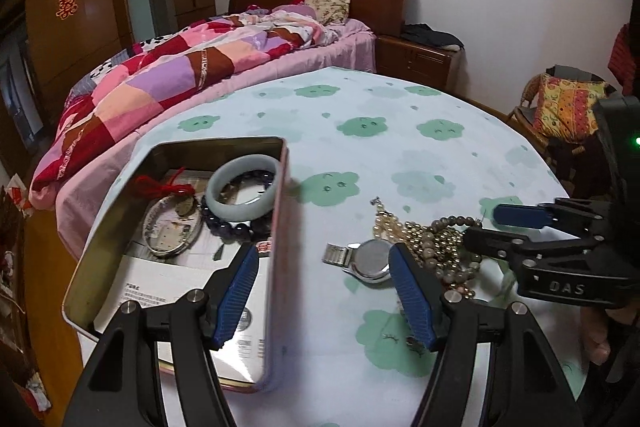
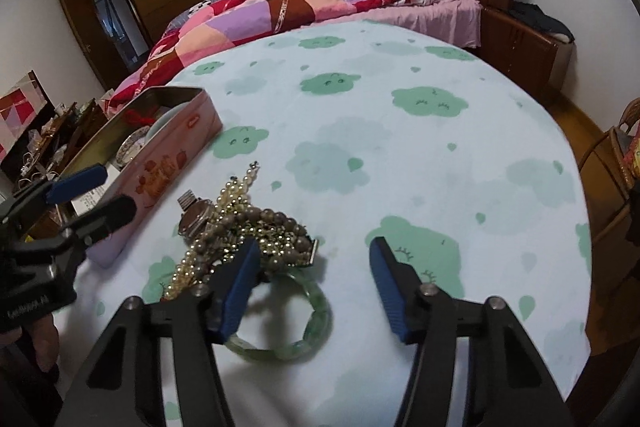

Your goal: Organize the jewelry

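An open pink tin box (image 1: 276, 227) lies on the table at the left; it also shows in the right wrist view (image 2: 168, 163). It holds a pale jade bangle (image 1: 242, 187), a dark bead bracelet (image 1: 232, 227), an oval piece (image 1: 172, 227) and a red tassel (image 1: 154, 185). A pile of bead and pearl strands (image 1: 432, 239) (image 2: 248, 227) lies beside a silver watch (image 1: 368, 259) (image 2: 196, 213). A green bangle (image 2: 312, 319) lies in front. My left gripper (image 1: 324, 259) is open, straddling the tin's right wall. My right gripper (image 2: 314, 255) is open above the green bangle, and shows in the left wrist view (image 1: 492, 227).
The round table (image 2: 420, 155) has a pale cloth with green cloud prints. A bed with a patchwork quilt (image 1: 180, 67) stands behind it. A nightstand (image 1: 420, 59) and a chair with a patterned cushion (image 1: 568, 107) stand at the right.
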The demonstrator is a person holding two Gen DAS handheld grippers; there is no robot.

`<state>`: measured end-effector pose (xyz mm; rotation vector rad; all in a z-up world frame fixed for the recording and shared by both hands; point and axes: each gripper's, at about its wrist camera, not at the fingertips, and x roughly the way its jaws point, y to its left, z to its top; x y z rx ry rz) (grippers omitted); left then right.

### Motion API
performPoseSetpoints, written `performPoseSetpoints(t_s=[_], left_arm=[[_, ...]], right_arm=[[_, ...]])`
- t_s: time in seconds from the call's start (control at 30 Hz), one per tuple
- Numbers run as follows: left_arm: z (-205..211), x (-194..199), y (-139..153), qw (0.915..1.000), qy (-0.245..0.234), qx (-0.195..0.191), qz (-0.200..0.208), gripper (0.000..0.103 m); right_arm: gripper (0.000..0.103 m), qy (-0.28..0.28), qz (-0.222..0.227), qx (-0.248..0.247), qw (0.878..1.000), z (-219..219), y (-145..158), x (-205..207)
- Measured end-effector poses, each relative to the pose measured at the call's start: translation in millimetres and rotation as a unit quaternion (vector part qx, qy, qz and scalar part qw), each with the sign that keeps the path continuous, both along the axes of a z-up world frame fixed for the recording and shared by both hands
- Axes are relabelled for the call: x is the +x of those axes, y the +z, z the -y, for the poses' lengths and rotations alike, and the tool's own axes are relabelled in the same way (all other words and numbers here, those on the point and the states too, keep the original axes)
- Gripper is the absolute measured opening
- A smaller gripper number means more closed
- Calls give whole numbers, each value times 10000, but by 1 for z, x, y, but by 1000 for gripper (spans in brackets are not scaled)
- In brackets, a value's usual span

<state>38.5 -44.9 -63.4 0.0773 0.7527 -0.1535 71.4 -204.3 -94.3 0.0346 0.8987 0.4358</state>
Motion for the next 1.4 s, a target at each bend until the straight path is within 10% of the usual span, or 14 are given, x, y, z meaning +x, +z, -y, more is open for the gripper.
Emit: performPoseSetpoints(t_s=[0.13, 0.27, 0.53, 1.4], left_arm=[[3, -1, -1, 10000, -91, -10, 5, 68], [4, -4, 2, 9999, -103, -14, 67, 66], [12, -6, 2, 9996, -259, 32, 70, 46], [35, 27, -34, 9941, -711, -301, -763, 34]], right_arm=[[44, 108, -121, 238, 9996, 0, -4, 0], [12, 185, -59, 399, 9990, 0, 0, -4], [11, -33, 332, 459, 9984, 11, 16, -13], [11, -189, 768, 398, 9961, 17, 28, -19]])
